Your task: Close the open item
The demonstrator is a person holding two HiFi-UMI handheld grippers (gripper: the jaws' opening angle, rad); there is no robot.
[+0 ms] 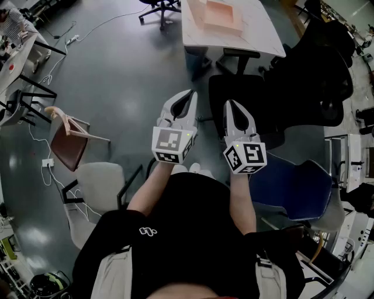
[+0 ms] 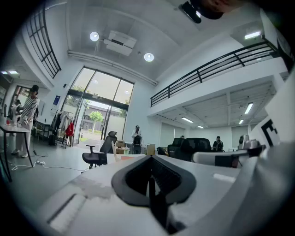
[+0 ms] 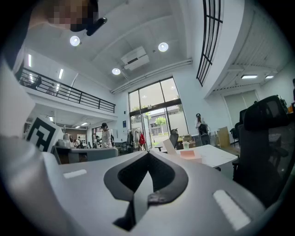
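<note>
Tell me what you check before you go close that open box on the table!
1. Left tool empty: ok, jaws together, nothing between.
2. Right tool empty: ok, jaws together too.
3. Box on the white table open: ok, lid up.
4. Tools within reach of the box: not ok, both far short.
5. Path clear: not ok, a black office chair stands in between.

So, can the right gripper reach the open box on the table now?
Probably not: the right gripper, jaws shut, is well short of the open box, with a black chair between.
</note>
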